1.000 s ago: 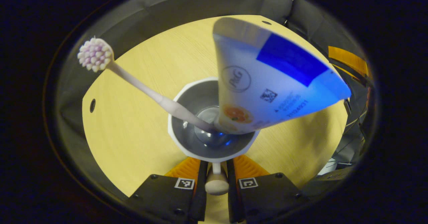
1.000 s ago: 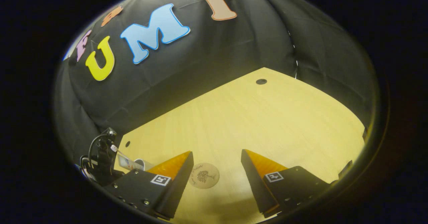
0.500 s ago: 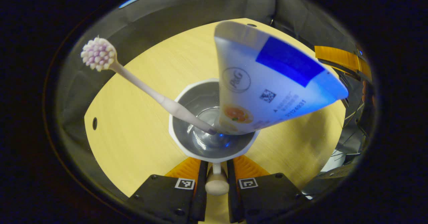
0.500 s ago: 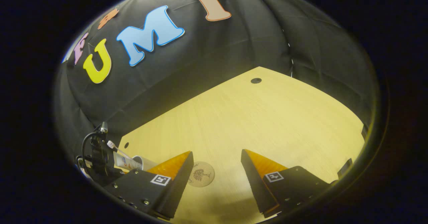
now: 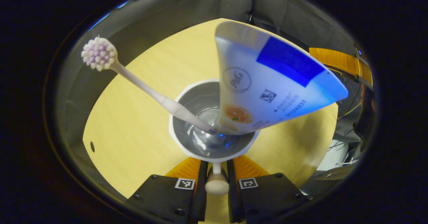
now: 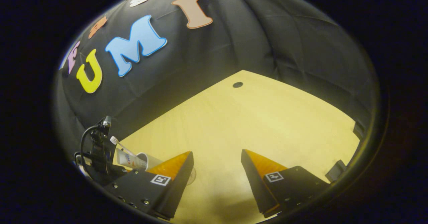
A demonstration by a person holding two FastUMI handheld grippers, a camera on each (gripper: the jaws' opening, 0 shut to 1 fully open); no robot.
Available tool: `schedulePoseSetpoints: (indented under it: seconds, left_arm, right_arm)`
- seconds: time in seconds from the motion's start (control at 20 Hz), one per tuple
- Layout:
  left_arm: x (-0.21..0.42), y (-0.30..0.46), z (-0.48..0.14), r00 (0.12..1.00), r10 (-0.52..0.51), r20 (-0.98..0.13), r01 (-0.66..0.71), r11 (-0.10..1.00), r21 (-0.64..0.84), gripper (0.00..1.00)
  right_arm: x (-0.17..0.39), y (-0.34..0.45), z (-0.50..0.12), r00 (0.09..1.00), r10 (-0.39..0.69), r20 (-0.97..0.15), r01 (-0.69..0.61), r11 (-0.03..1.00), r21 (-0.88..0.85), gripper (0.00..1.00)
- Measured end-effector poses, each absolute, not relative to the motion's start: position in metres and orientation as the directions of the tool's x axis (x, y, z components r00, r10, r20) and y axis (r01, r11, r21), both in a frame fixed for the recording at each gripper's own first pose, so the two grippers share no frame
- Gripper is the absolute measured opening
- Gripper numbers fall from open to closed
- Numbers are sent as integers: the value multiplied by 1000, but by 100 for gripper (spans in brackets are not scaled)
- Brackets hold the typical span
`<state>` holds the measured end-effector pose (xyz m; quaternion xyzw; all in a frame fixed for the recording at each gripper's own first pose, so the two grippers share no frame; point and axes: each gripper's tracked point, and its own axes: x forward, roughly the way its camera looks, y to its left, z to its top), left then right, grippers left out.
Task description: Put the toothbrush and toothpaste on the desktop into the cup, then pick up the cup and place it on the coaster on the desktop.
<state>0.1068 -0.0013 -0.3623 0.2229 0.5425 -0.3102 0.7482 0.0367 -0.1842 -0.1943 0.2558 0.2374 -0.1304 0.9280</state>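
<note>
- Left gripper (image 5: 216, 170) clamps the handle of the cup (image 5: 187, 140), which holds a toothbrush (image 5: 133, 78) and toothpaste (image 5: 267, 83).
- Right gripper (image 6: 217, 165) hangs spread apart over the desktop (image 6: 267, 117).

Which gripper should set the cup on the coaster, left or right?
Left. The left gripper is shut on the cup's handle, with toothbrush and toothpaste inside the cup. The right gripper is open and holds nothing.

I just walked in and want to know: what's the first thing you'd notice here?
The big toothpaste tube pokes out of the cup, right up near the left gripper view's camera. Beside it, the toothbrush leans left, bristles up. The left gripper pinches the cup's handle.
</note>
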Motion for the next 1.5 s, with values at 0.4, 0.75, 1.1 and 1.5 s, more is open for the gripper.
schedulePoseSetpoints:
  seconds: [0.4,0.75,1.1,1.5]
  left_arm:
    - [128,39,-360,177,-175,-969,729,684,9,33]
    - [140,61,-336,219,-169,-961,715,697,40,43]
    - [124,36,-312,305,-197,-932,712,697,86,45]
    - [111,52,-268,442,-226,-868,626,771,118,38]
  right_arm:
    - [9,-230,-205,830,-181,-527,443,788,428,87]
    - [7,-233,-209,828,-168,-535,441,784,437,87]
    - [17,-200,-196,850,-100,-518,361,825,434,87]
    - [18,-145,-154,878,-11,-479,219,899,380,87]
